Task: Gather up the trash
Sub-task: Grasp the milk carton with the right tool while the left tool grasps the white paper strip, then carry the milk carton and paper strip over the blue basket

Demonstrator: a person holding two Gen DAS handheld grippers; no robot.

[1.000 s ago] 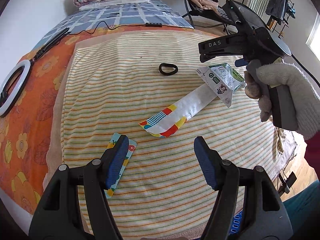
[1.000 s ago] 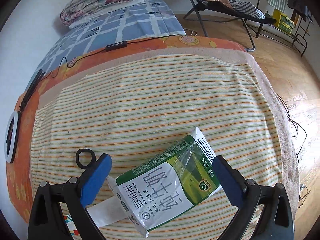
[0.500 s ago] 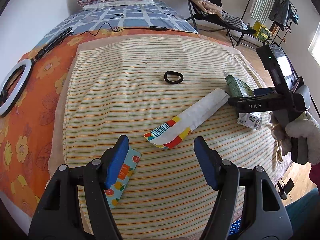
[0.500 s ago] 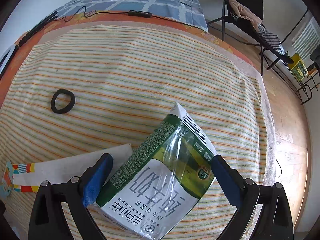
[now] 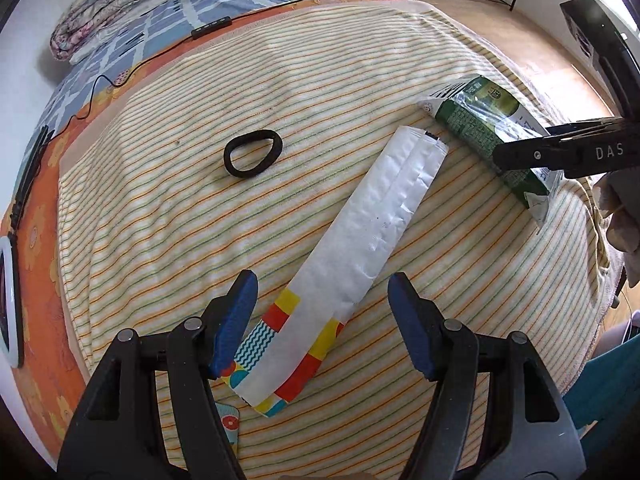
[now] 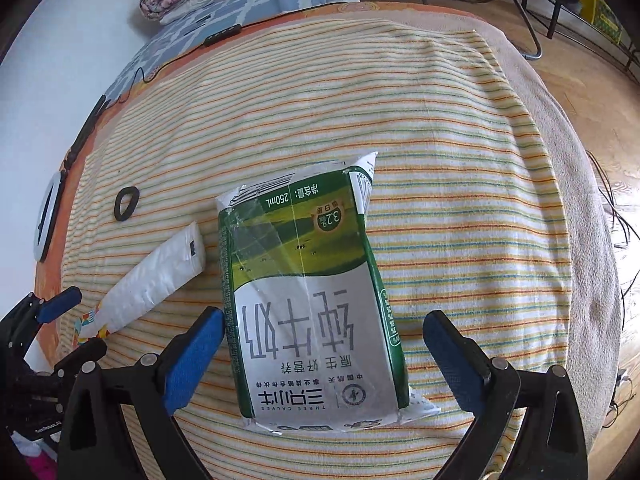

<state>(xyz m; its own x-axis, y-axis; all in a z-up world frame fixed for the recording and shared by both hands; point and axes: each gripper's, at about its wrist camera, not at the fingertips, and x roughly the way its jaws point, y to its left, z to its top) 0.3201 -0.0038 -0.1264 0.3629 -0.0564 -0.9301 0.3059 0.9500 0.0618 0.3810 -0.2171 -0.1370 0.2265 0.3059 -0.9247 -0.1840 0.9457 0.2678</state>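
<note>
Left wrist view: the left gripper hangs with its jaws spread wide, grasping nothing, its blue pads on either side of the coloured end of a long white snack wrapper. The wrapper lies flat on the striped blanket covering the bed, running from the near edge diagonally toward the far right. A black hair tie lies on the blanket to the left of the wrapper's far end, apart from it. A small fruit-print packet peeks out at the near edge, partly hidden beneath the left finger. Toward the right edge of the blanket lies a green milk carton, flattened, just beside the wrapper's far end. The right gripper reaches over it, one black finger crossing the carton; from here I cannot tell how its jaws stand.

Right wrist view: the right gripper is released, jaws wide apart, with the milk carton lying on the striped blanket between the blue pads; the left pad sits just beside the carton's edge, the right pad stands clear. The snack wrapper lies left of the carton, the hair tie beyond it. The left gripper shows at the left edge.
</note>
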